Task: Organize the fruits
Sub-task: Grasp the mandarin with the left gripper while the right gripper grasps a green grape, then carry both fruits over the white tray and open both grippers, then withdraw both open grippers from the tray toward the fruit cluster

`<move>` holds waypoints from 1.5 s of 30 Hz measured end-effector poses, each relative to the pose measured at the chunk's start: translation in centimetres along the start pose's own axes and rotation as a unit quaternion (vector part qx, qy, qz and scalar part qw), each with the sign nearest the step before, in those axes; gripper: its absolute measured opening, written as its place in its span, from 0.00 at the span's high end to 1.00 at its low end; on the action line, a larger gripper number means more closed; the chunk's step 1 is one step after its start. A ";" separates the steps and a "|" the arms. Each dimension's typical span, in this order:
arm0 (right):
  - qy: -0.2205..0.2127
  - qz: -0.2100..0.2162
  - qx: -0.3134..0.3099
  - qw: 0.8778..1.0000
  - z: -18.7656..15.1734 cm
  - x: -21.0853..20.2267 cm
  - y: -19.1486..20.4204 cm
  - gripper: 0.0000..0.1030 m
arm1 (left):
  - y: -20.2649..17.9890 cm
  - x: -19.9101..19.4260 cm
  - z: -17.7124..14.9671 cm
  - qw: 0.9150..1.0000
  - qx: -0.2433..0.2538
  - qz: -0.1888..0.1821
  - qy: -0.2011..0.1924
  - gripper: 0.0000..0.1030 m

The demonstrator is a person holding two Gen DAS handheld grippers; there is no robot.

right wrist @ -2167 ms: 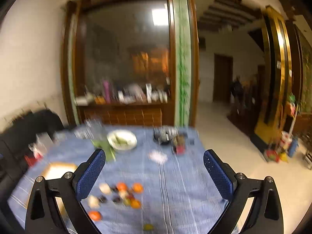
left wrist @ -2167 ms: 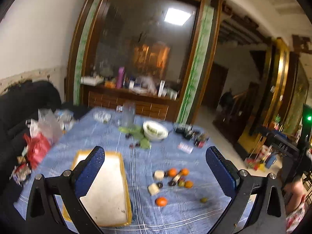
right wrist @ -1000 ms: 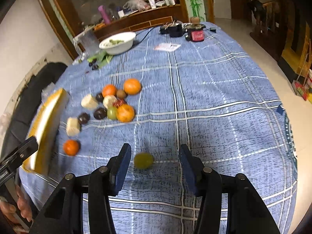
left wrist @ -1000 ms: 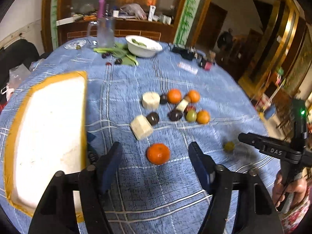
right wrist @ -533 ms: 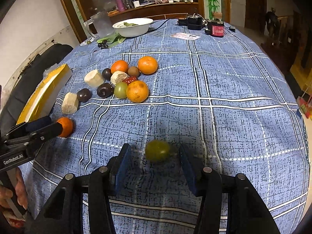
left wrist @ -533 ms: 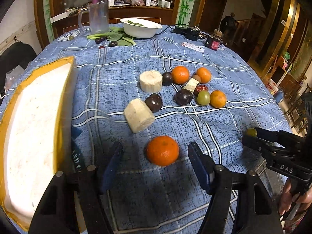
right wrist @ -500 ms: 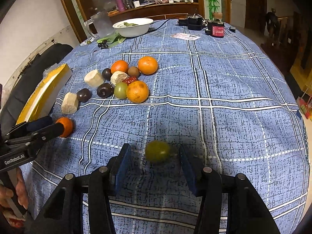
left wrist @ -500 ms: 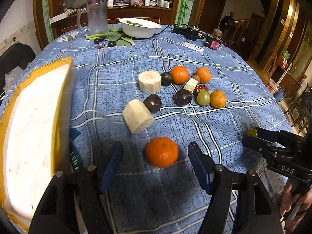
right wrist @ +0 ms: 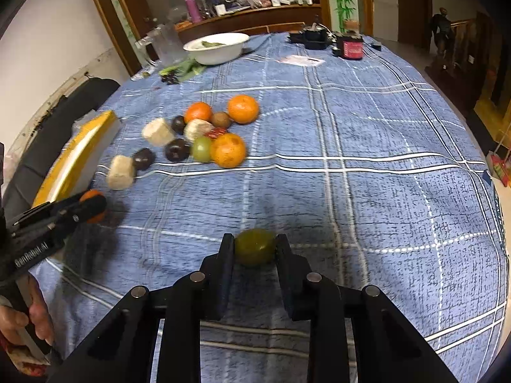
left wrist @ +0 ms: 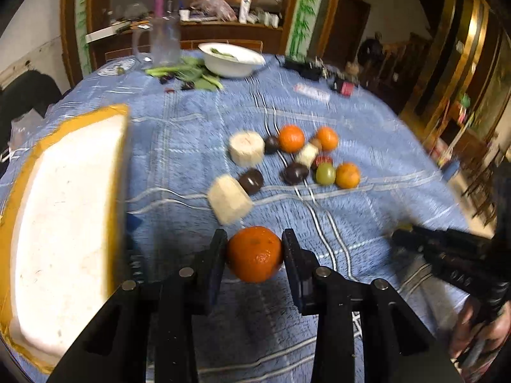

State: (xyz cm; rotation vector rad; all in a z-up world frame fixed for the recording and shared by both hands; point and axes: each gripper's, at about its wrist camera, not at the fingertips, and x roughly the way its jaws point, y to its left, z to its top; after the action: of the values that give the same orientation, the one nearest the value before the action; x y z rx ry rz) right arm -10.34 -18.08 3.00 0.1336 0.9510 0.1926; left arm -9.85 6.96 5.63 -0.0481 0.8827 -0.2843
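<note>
In the left wrist view my left gripper (left wrist: 254, 237) has an orange mandarin (left wrist: 254, 257) between its closing jaws, both pads touching its sides, just above the blue checked cloth. In the right wrist view my right gripper (right wrist: 255, 241) is closing on a small green fruit (right wrist: 255, 249), pads against it. A yellow-rimmed white tray (left wrist: 64, 217) lies left of the left gripper. Farther back is a cluster of loose fruit: mandarins (left wrist: 291, 138), banana pieces (left wrist: 230, 202), dark plums (left wrist: 252, 181) and a green grape (left wrist: 325, 174).
At the far end of the table stand a white bowl (left wrist: 230, 60), a glass jug (left wrist: 163, 44), green leaves (left wrist: 194, 78) and small electronics (right wrist: 348, 48). The cloth drops off at the right edge (right wrist: 491, 223). A hand (right wrist: 35, 316) holds the left gripper's handle.
Both grippers stood open around their fruit half a second ago; now each pair of jaws has come in against it. The left gripper's view has shifted a little closer to the mandarin.
</note>
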 end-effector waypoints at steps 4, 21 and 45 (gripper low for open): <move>-0.014 0.021 -0.008 1.000 0.4 -1.4 1.9 0.73 | 2.8 -3.6 0.5 0.999 -0.036 0.001 -0.035 0.67; 0.011 0.186 -0.153 0.971 3.2 1.2 24.5 0.73 | 19.0 -6.6 -3.7 0.969 -0.183 0.166 -0.020 0.67; -0.039 0.111 -0.114 0.987 2.8 2.7 24.9 0.41 | 20.7 -8.3 -3.8 0.966 -0.203 0.144 -0.065 0.42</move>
State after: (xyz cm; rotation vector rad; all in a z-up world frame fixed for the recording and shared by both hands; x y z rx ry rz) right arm -9.07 6.72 7.38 0.0354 0.8300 0.4956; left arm -13.09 29.38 6.22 -0.3124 0.7934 0.1730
